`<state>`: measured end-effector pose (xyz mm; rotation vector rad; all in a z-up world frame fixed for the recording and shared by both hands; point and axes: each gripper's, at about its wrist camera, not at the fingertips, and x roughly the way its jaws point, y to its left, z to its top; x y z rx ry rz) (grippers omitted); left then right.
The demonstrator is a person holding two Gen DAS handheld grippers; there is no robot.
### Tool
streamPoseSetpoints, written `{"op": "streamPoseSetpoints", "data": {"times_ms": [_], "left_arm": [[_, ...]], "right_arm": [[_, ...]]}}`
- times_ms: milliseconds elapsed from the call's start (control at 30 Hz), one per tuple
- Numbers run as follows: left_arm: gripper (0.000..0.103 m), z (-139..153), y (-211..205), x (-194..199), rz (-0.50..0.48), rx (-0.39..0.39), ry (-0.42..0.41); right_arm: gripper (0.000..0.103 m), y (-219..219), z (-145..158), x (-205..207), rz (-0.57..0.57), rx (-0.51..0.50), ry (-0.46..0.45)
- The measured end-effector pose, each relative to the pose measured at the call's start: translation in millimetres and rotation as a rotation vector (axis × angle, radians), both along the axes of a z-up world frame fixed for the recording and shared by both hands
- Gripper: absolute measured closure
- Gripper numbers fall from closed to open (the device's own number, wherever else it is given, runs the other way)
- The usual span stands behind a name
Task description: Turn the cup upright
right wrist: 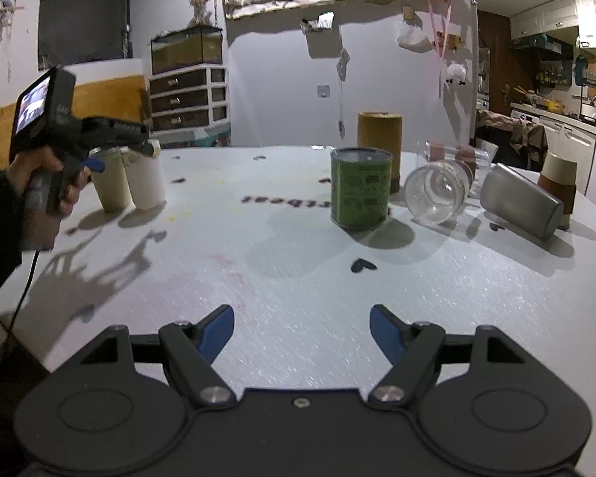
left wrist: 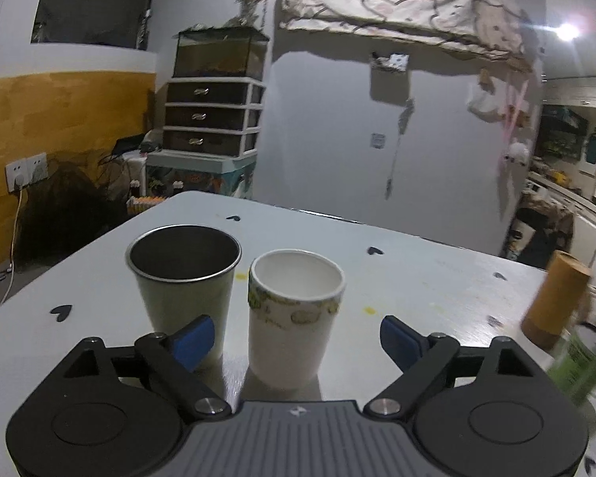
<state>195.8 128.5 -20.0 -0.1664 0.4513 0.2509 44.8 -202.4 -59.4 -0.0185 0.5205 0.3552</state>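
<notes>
1. The room is a cluttered home interior with grey walls, a drawer unit [left wrist: 212,117] carrying a glass tank in the far corner, and a kitchen off to the right; the white table [right wrist: 298,262] fills the foreground of both views.

2. Near the table's right edge, in the right wrist view, a metal cup [right wrist: 522,200] lies tipped on its side against an inverted brown paper cup [right wrist: 558,183]. Beside them a clear glass jar [right wrist: 437,190] also lies on its side, mouth toward the camera. A green tin [right wrist: 361,189] stands mouth-down in front of a tall tan cylinder [right wrist: 378,139].

3. At the left edge stand a steel cup [left wrist: 184,278] and a white paper cup [left wrist: 294,314], close together, both mouth-up.

4. The left gripper [left wrist: 294,338] sits just behind the white paper cup, jaws wide apart on either side of it without gripping. The right gripper [right wrist: 302,328] hovers over bare table near the front edge, jaws likewise apart and empty.

5. Judgement: the two left cups look finished; the step in hand seems to be release and moving on. The next move calls for carrying a gripper to a tipped vessel on the right, closing across its wall, then rotating it mouth-up. The fallen metal cup could roll when touched.
</notes>
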Motion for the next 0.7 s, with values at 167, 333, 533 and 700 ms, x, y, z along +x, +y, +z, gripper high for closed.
{"op": "streamPoseSetpoints", "data": {"times_ms": [167,333,533,700], "left_arm": [[0.006,13.7,-16.7,-49.5,-0.072,0.056,-0.052],[0.002,24.5,-29.8,-94.2,-0.104,0.088,-0.095],[0.0,25.6,-45.4,-139.6,-0.107,0.119,-0.105],[0.0,17.6,-56.6,-162.3,-0.094,0.119,-0.086]], "right_arm": [[0.027,0.8,12.4,-5.9,0.016,0.045,-0.048],[0.026,2.7,28.0,-11.5,0.022,0.06,-0.1],[0.017,2.3,43.3,-12.9,0.008,0.066,-0.14],[0.002,3.3,49.0,-16.8,0.003,0.065,-0.162]]}}
